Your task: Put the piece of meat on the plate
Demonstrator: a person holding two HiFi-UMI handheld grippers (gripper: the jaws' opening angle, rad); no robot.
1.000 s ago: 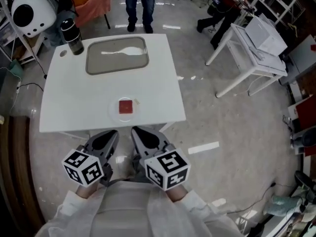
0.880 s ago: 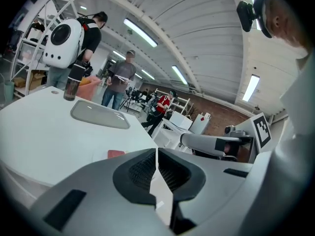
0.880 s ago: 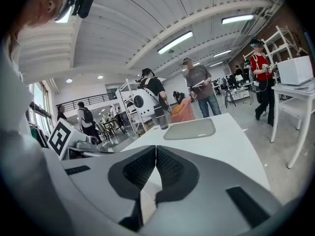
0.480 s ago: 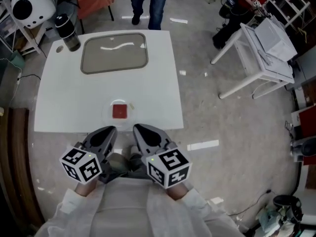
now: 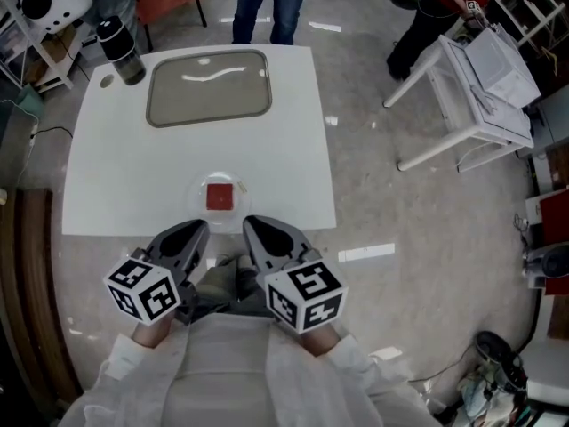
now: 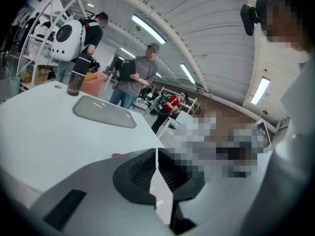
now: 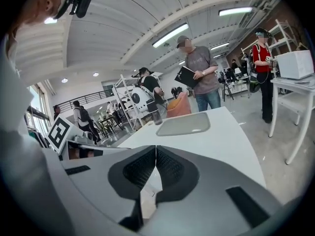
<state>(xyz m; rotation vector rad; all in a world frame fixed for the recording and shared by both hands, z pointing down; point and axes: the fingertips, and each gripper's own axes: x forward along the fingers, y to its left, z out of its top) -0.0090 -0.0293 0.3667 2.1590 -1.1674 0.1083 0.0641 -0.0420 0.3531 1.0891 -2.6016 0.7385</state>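
Two empty grippers, left gripper (image 5: 188,234) and right gripper (image 5: 260,232), fingers (image 6: 140,171) pressed together, while the meat (image 5: 220,196) on its plate (image 5: 197,196) by the tabletop's (image 5: 133,167) near edge looks soft, slick, light — pinch gently across opposite sides.

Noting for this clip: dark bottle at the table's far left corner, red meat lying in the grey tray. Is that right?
No. The head view shows the meat on the clear plate near the front edge of the table, not in the grey tray. The bottle part is right.
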